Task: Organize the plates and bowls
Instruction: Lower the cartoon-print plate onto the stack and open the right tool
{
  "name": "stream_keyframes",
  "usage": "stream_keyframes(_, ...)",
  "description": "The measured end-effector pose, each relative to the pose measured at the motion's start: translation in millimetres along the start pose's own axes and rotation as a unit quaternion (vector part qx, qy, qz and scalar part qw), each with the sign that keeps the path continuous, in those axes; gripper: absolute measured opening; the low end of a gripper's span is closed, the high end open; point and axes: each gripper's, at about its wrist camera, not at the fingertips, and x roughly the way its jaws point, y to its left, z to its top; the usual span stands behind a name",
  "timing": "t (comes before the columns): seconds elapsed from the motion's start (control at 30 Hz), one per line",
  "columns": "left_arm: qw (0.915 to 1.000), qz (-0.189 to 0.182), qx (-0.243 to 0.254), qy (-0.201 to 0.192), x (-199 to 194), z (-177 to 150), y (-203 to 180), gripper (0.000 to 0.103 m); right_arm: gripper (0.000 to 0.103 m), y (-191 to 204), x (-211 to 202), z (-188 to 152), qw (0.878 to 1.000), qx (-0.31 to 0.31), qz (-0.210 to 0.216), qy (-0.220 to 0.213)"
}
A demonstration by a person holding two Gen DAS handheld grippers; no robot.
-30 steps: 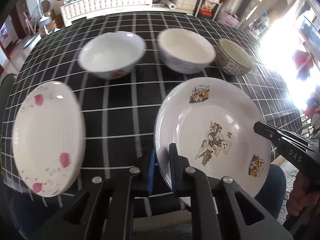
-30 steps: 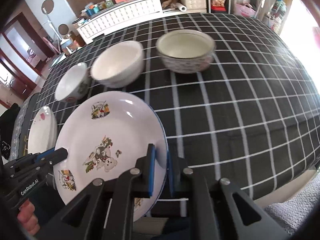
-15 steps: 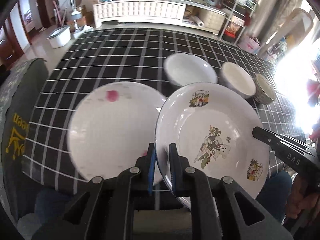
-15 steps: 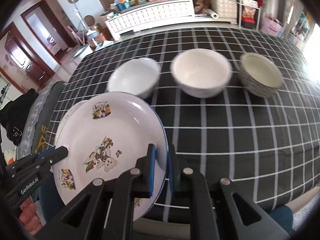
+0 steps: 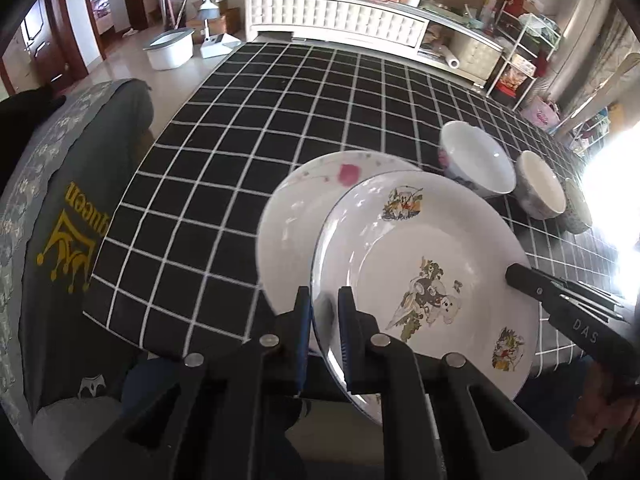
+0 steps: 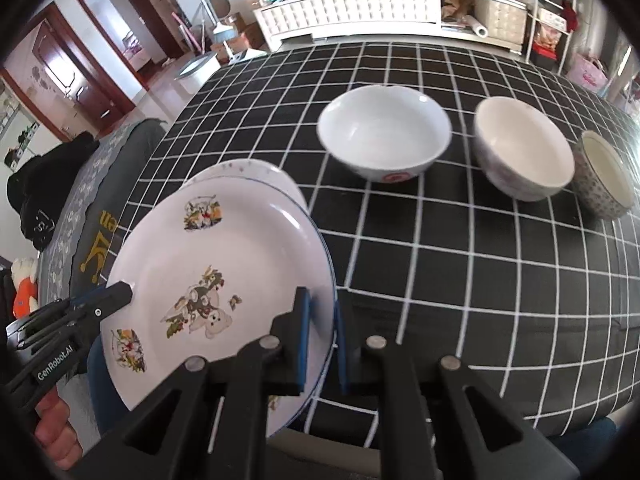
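A white cartoon-print plate point(image 5: 424, 280) point(image 6: 216, 280) is held in the air between both grippers. My left gripper point(image 5: 324, 312) is shut on its left rim. My right gripper point(image 6: 320, 320) is shut on its right rim. The plate hovers over a white plate with pink flowers point(image 5: 296, 208) point(image 6: 240, 170) that lies on the checked tablecloth and is partly hidden. Three bowls stand in a row to the right: a white bowl point(image 5: 476, 160) point(image 6: 384, 140), a cream-lined bowl point(image 5: 540, 184) point(image 6: 524, 148) and a small patterned bowl point(image 5: 576, 210) point(image 6: 606, 176).
The black-and-white checked table point(image 5: 248, 140) point(image 6: 460, 272) has its near edge just below the grippers. A grey chair cover with yellow print point(image 5: 60, 220) point(image 6: 96, 200) stands at the table's left end. A white cabinet point(image 5: 336, 20) lines the far wall.
Both grippers carried the cartoon plate leftward, from beside the flower plate to over it. The bowls now lie further right in both views.
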Motion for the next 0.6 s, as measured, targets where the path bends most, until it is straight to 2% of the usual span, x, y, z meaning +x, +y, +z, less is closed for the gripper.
stream_keyframes(0.17,0.9998,0.001,-0.018,0.006,5.1,1.2,15.3,0.011,0.015,11.9,6.1,0.6,1.0,-0.01,-0.001,0.009)
stream_keyframes(0.6,0.9994,0.006,-0.027,0.018,16.2,0.4,31.1,0.011,0.016,27.3,27.6,8.7,0.999,-0.019,-0.01,0.032)
